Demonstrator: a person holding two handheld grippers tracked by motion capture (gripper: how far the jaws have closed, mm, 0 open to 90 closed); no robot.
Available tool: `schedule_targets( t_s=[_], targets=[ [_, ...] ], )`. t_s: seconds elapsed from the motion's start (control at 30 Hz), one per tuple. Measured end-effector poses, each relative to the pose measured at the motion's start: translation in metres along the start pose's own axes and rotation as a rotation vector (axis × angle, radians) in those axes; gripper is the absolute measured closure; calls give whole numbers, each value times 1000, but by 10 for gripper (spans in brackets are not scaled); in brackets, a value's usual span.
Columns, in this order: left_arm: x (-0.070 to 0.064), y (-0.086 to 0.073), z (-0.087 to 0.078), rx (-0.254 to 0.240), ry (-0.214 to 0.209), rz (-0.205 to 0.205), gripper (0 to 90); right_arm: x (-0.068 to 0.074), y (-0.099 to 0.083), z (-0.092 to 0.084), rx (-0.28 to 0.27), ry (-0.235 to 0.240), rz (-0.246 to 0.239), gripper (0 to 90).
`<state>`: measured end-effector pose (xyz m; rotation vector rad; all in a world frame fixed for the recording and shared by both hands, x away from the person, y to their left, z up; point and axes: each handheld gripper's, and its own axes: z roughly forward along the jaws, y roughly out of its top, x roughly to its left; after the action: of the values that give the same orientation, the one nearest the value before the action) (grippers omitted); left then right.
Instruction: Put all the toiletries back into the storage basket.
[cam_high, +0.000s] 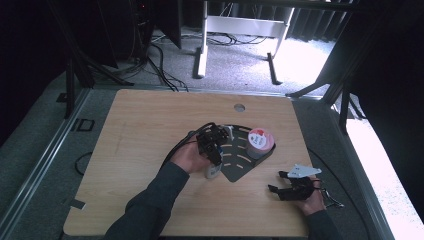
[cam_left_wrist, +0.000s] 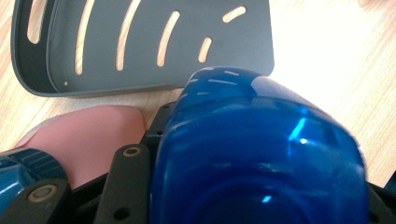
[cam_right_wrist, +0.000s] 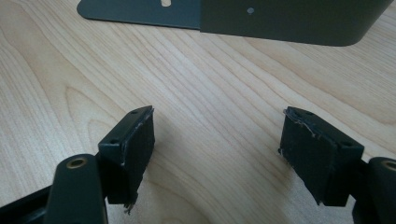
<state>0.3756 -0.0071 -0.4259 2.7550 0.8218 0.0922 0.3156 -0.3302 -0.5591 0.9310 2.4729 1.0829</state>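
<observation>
At the table's near edge, the right gripper (cam_high: 280, 182) rests idle on the wood, its 2 jaws spread with nothing between them. Farther in, the left gripper (cam_high: 214, 150) pinches a container with a blue translucent cap (cam_left_wrist: 261, 154), holding it beside the slotted dark tray (cam_high: 239, 162), apparently ready to load it. Beyond, a pink-lidded tub (cam_high: 259, 142) already stands in that tray's far corner.

blue translucent bottle (cam_left_wrist: 261, 154) clamped between left fingers, just beside dark slotted rack (cam_left_wrist: 149, 42).
</observation>
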Motion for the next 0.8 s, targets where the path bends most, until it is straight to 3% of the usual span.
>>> schedule_targets(
  t_s=[0.5, 0.8],
  targets=[
    [1, 7, 0, -19, 8, -9, 548, 0, 0, 0, 0, 1, -1, 259],
    [3, 14, 1, -58, 8, -40, 549, 0, 0, 0, 0, 2, -2, 258]
  ],
)
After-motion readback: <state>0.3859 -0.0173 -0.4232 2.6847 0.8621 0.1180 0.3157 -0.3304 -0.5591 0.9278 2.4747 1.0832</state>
